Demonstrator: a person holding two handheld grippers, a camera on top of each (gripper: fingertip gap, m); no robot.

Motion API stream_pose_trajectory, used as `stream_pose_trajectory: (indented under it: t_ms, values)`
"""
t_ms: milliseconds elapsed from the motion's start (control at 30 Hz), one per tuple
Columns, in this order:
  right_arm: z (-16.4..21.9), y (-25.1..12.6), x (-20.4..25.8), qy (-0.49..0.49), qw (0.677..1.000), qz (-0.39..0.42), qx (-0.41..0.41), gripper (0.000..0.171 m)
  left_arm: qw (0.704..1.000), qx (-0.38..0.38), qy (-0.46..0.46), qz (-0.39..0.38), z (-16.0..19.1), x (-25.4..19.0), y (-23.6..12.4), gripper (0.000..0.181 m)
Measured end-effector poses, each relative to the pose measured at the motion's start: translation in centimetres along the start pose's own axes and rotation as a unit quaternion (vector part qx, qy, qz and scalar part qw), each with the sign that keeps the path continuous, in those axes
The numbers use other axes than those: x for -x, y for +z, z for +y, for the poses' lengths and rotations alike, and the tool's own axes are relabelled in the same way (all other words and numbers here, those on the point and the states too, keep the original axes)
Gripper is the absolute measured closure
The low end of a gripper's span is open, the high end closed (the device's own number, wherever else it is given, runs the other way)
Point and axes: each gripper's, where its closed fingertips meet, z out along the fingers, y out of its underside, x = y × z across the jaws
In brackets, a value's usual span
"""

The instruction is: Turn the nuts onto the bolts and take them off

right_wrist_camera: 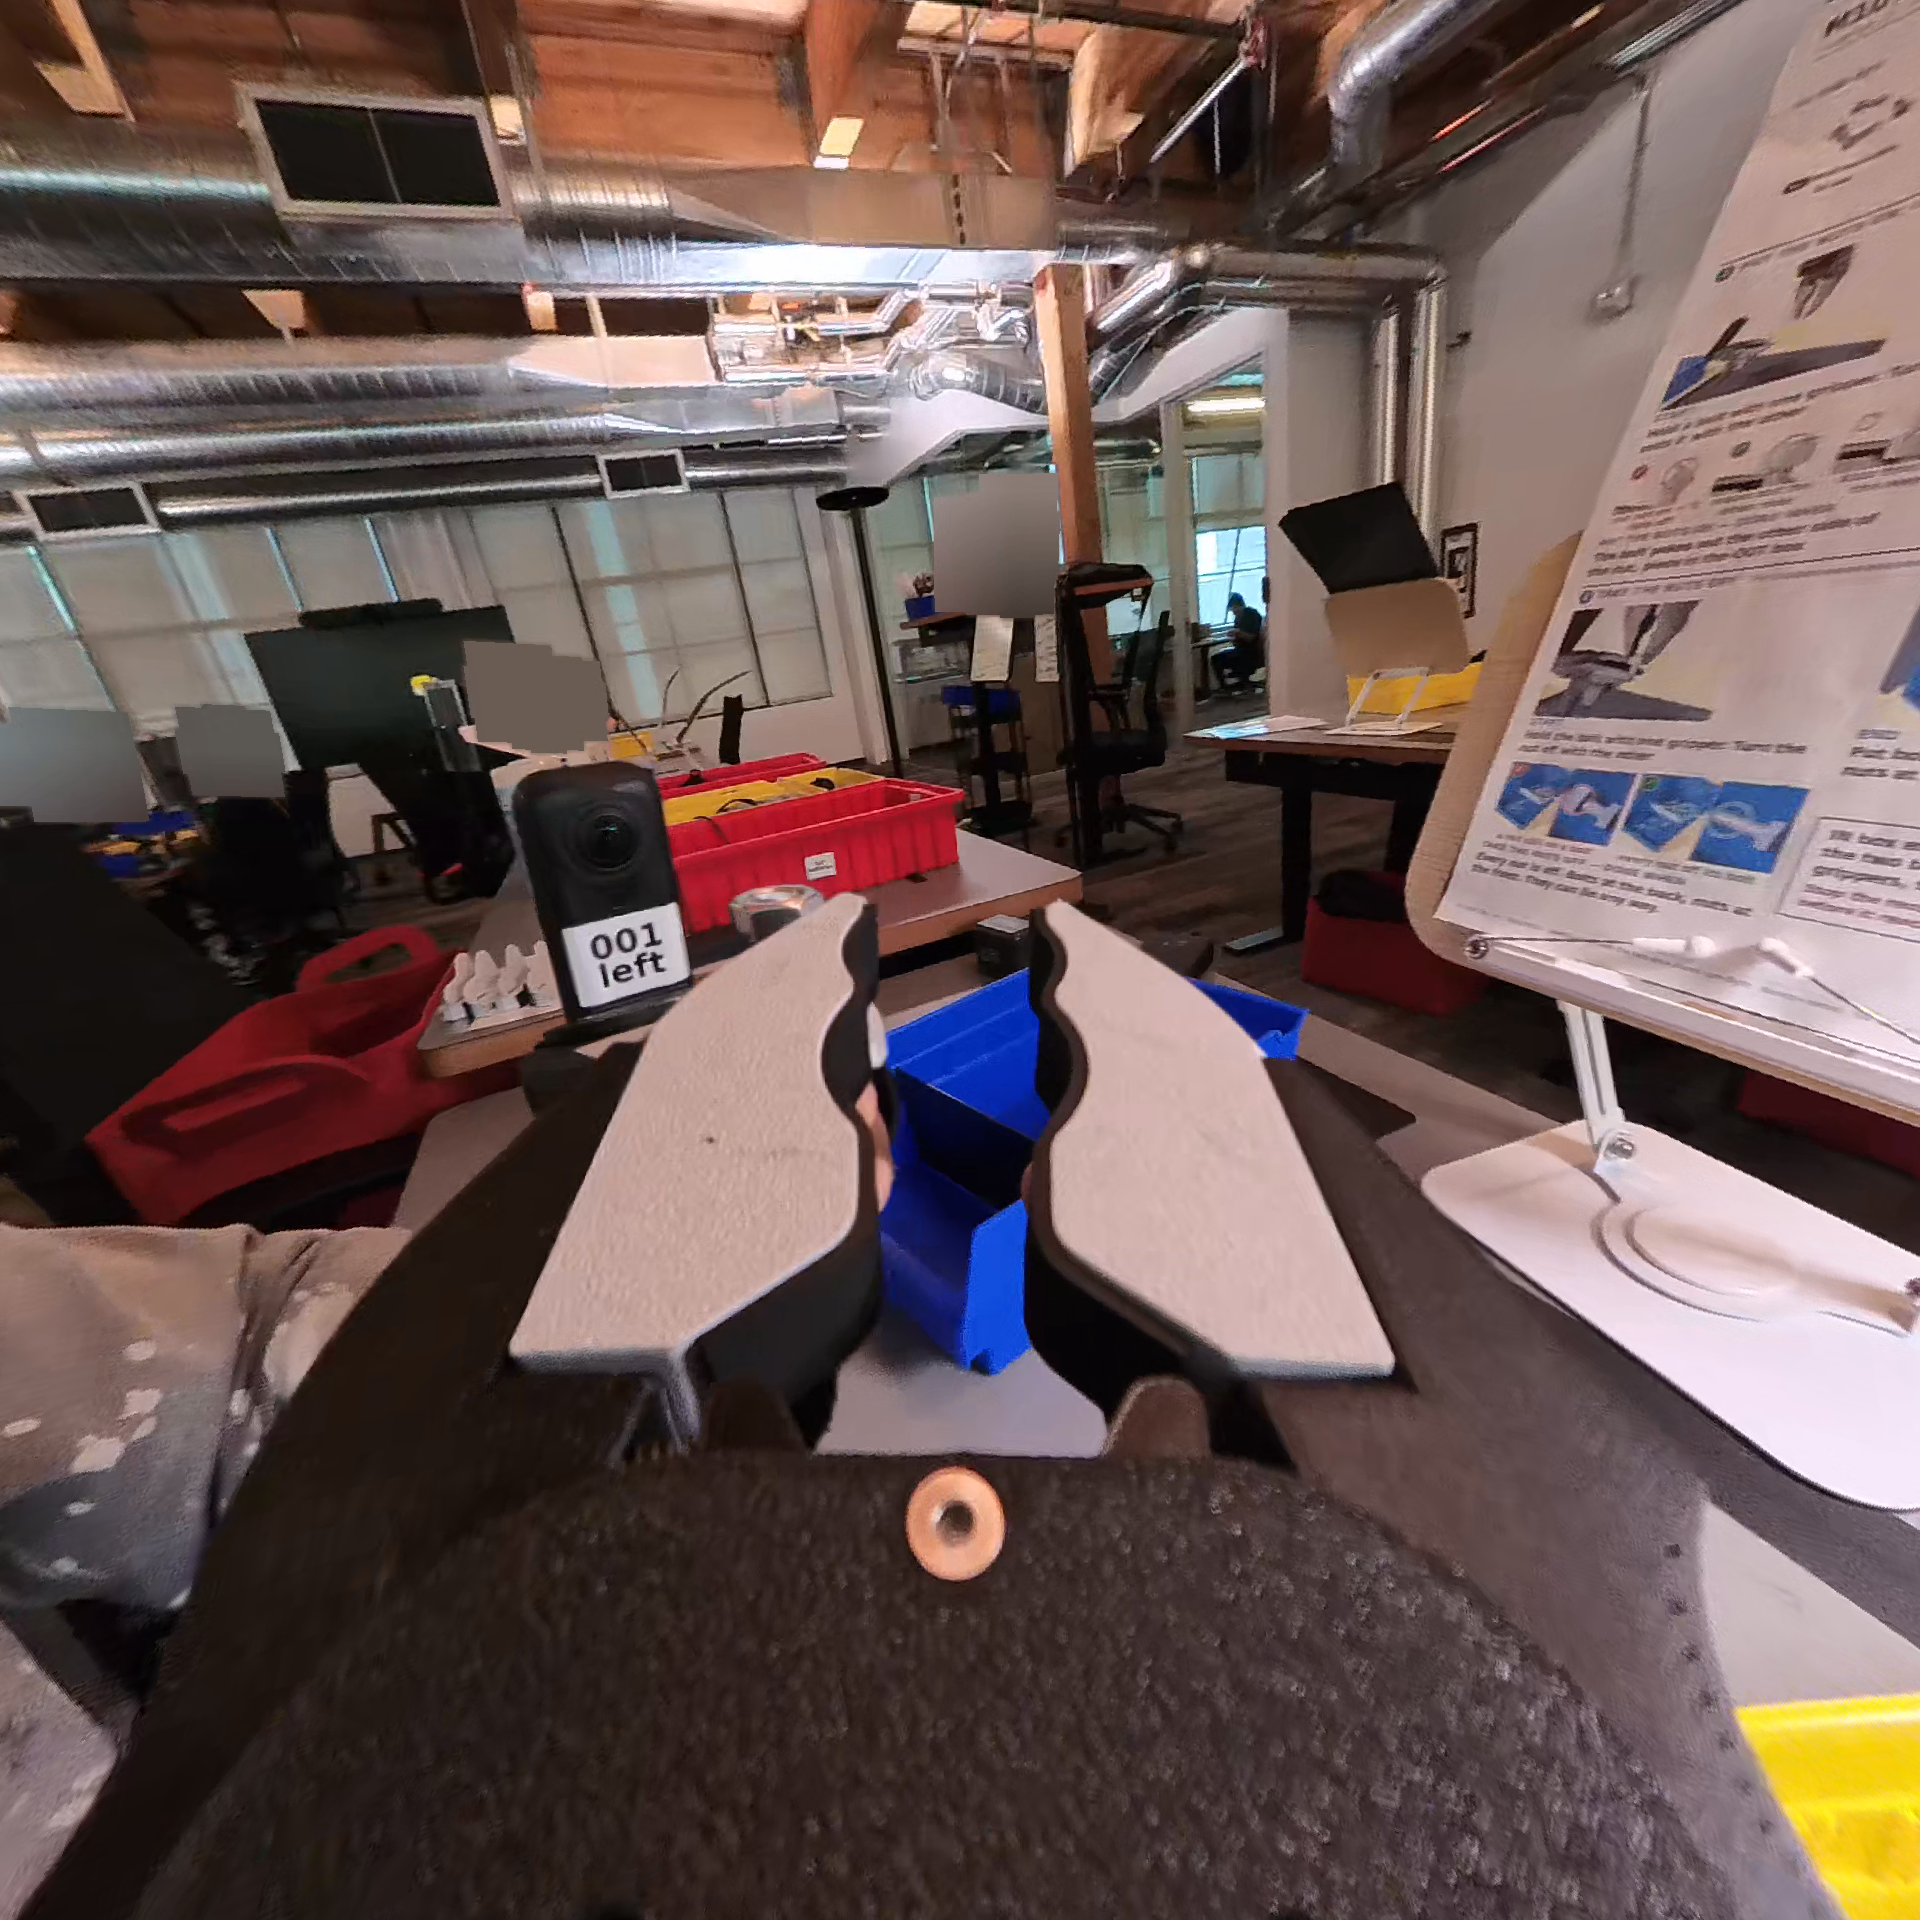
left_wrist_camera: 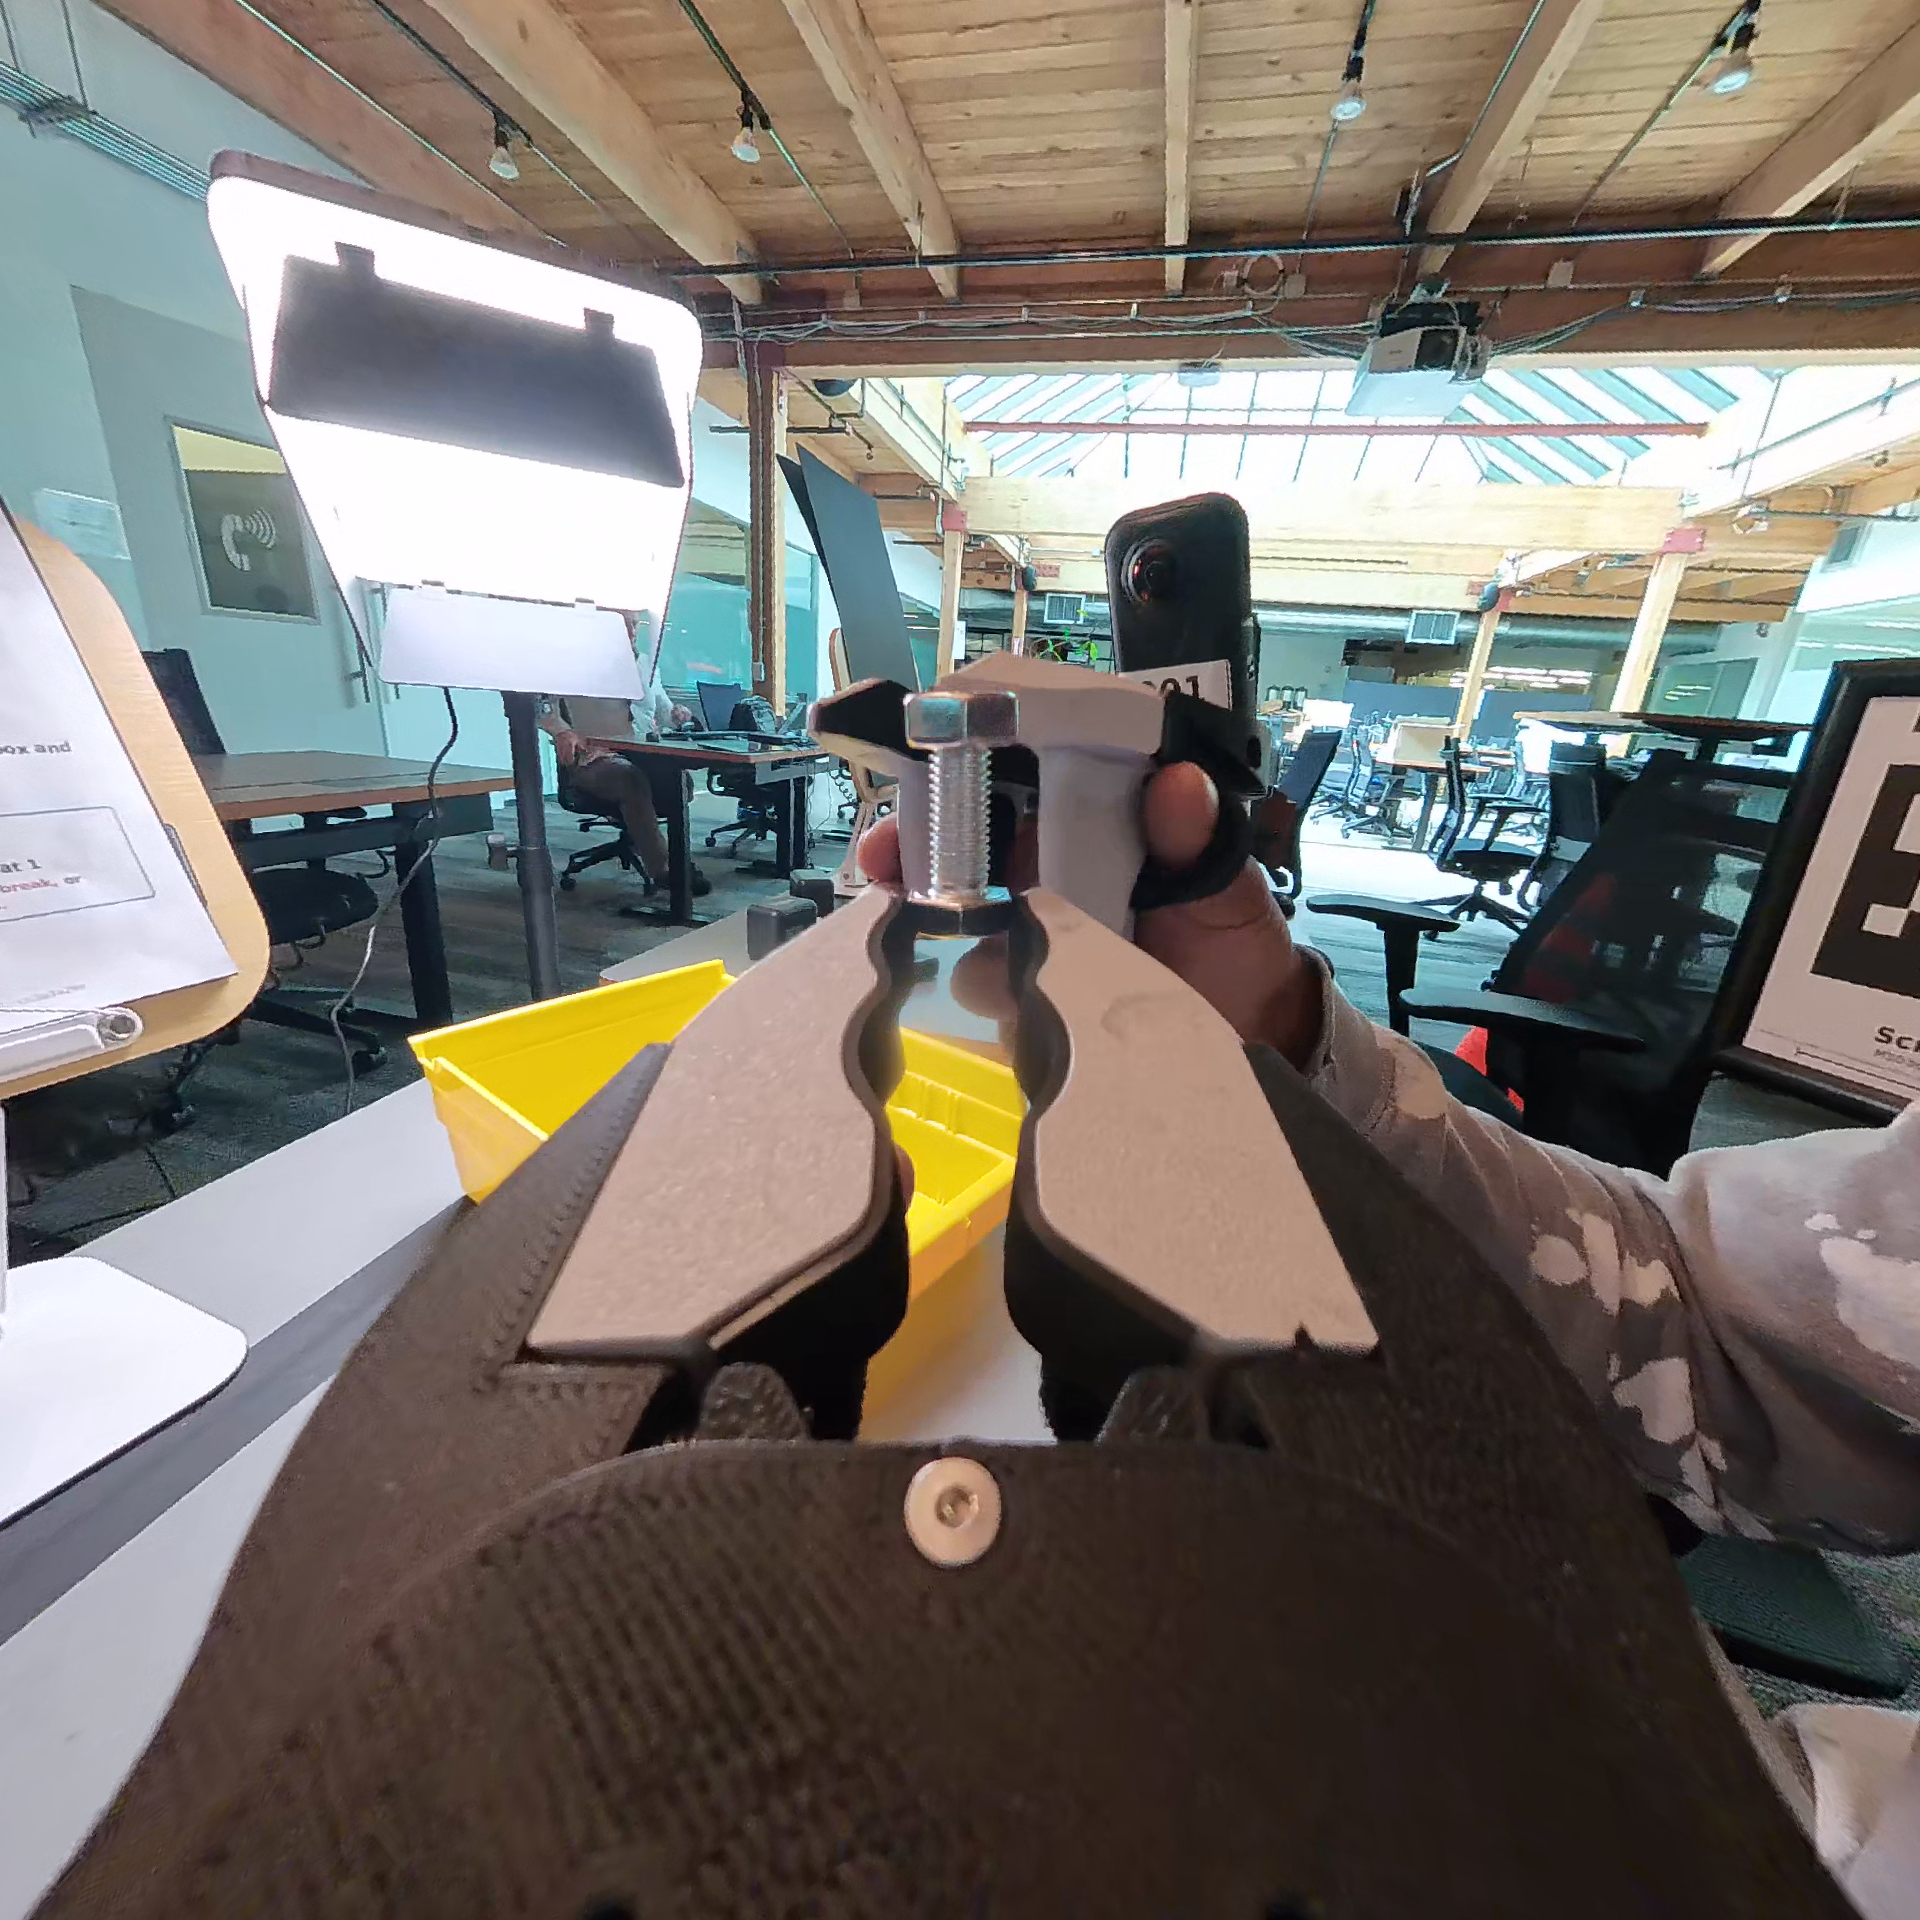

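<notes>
My left gripper (left_wrist_camera: 958,920) is shut on the hex piece at the lower end of a silver bolt (left_wrist_camera: 956,821) and holds it upright in the air. A second hex piece (left_wrist_camera: 961,719) sits at the bolt's top end. I cannot tell which is the head and which the nut. My right gripper (right_wrist_camera: 956,935) is open and empty. In the left wrist view its fingers (left_wrist_camera: 1075,800) stand just behind the bolt's top. In the right wrist view the top hex piece (right_wrist_camera: 774,902) shows just outside the left finger.
A yellow bin (left_wrist_camera: 520,1081) lies on the white table below the left gripper, and a blue bin (right_wrist_camera: 956,1257) below the right one. Instruction sheets on stands are at the left (left_wrist_camera: 94,831) and right (right_wrist_camera: 1714,675). A lamp panel (left_wrist_camera: 468,447) stands behind. Some 5 cm of space lies between my two pairs of fingers.
</notes>
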Motion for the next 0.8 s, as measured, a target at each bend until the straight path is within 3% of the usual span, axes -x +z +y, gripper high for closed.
stream_pose_trajectory:
  t_ms: [267,400,633,733,800]
  values:
    - [0.9,1.1,2.1,-0.022,0.999,-0.033,0.018,0.131,1.0,0.002,-0.003,-0.006,0.5,-0.1,0.3,0.163]
    - [0.1,0.1,-0.1,-0.012,1.0,0.01,0.004,0.148,1.0,-0.007,-0.002,-0.007,0.0,0.1,0.0,0.163]
    - [0.8,1.1,2.6,-0.022,0.999,-0.04,0.023,0.132,1.0,0.0,-0.001,-0.008,0.4,0.0,0.2,0.163]
    - [0.8,1.0,2.0,-0.019,0.999,-0.033,0.021,0.132,1.0,-0.003,-0.001,-0.009,0.3,0.0,0.2,0.163]
    - [0.2,0.4,0.3,-0.01,1.0,0.006,0.005,0.148,1.0,-0.01,-0.005,-0.006,0.0,0.1,0.0,0.163]
